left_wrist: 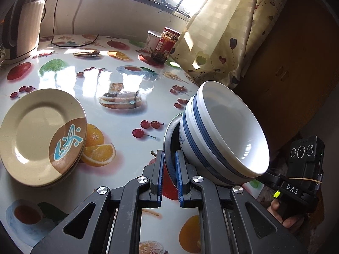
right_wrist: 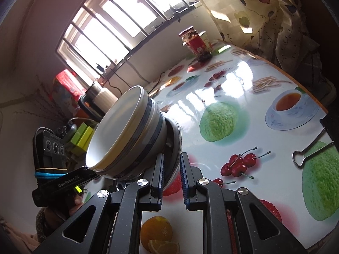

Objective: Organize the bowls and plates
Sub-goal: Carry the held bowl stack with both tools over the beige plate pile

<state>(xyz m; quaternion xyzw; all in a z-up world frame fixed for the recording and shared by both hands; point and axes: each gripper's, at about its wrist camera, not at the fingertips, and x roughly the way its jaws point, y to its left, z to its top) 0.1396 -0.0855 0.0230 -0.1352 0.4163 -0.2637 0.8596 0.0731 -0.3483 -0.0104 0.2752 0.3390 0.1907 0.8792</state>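
Two white bowls with blue bands (left_wrist: 222,131) sit nested in a grey metal bowl (left_wrist: 169,135), and the whole stack is tilted in the air over the table. My left gripper (left_wrist: 169,158) is shut on the metal bowl's rim. From the other side, my right gripper (right_wrist: 172,163) is shut on the same rim (right_wrist: 177,135), with the white bowls (right_wrist: 127,131) leaning left. Each view shows the other gripper's housing (left_wrist: 305,158) (right_wrist: 50,148) behind the stack. A stack of beige plates with a brown, blue-marked segment (left_wrist: 40,135) rests on the table at left.
The glossy fruit-print table (left_wrist: 118,80) carries a kettle (left_wrist: 23,21) at the back left, a red-lidded jar (left_wrist: 167,42) and a white cup (left_wrist: 152,40) at the back. A binder clip (right_wrist: 307,154) lies near the table's right edge. A curtain (left_wrist: 233,31) and a wooden cabinet (left_wrist: 286,74) stand beyond.
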